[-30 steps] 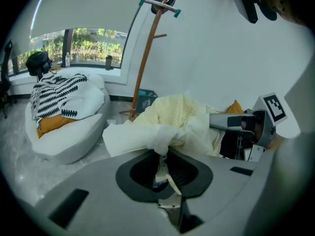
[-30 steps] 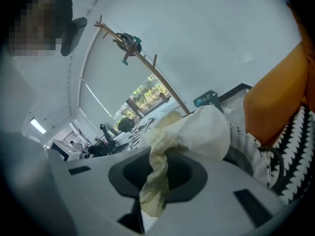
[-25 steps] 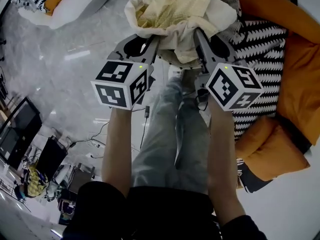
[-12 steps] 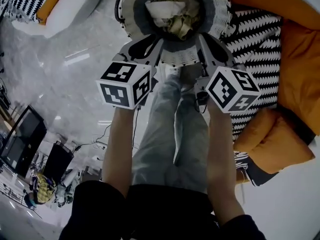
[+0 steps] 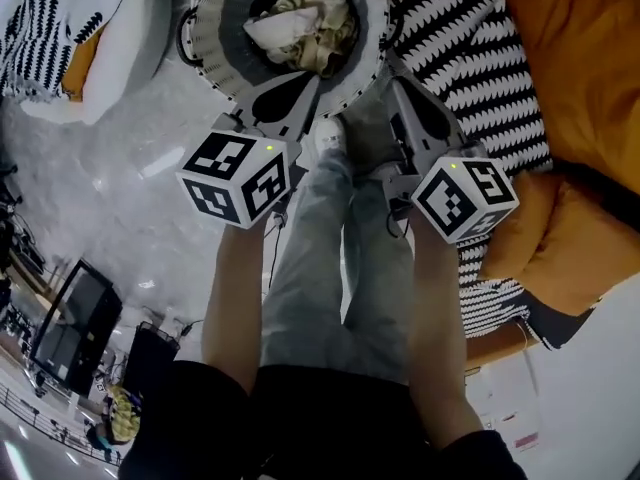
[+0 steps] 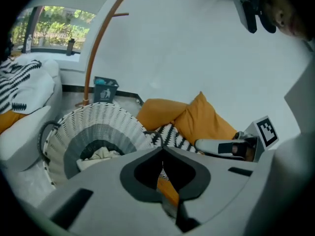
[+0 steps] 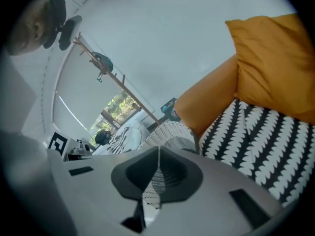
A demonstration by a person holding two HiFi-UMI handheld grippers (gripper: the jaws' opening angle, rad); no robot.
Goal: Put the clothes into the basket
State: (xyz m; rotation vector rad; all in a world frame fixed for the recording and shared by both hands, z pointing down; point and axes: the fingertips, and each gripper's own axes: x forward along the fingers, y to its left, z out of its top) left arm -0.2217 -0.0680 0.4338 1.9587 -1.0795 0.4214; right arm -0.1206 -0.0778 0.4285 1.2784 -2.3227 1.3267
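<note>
I saw the clothes [image 5: 300, 26] lying inside the round woven basket [image 5: 213, 30], a crumpled cream and pale yellow heap sunk below the rim. From the head view its longer stretch ran across the opening from left to right, rising a little toward the right. It was too bunched for me to say which end pointed where. The basket stood upright on the pale floor [image 5: 120, 198] with its mouth facing up, just beside a black and white patterned cushion [image 5: 470, 58] and an orange cushion [image 5: 580, 78].

The left gripper [image 5: 318, 76] hung over the near rim of the basket. Its own view showed the jaws pressed together with nothing between them, and a bit of the heap was visible down in the basket. The right gripper [image 5: 392, 66] sat over the edge of the patterned cushion next to the basket, its jaws likewise closed tight and empty. Both pointed forward and downward, away from my operator's legs [image 5: 330, 268].
</note>
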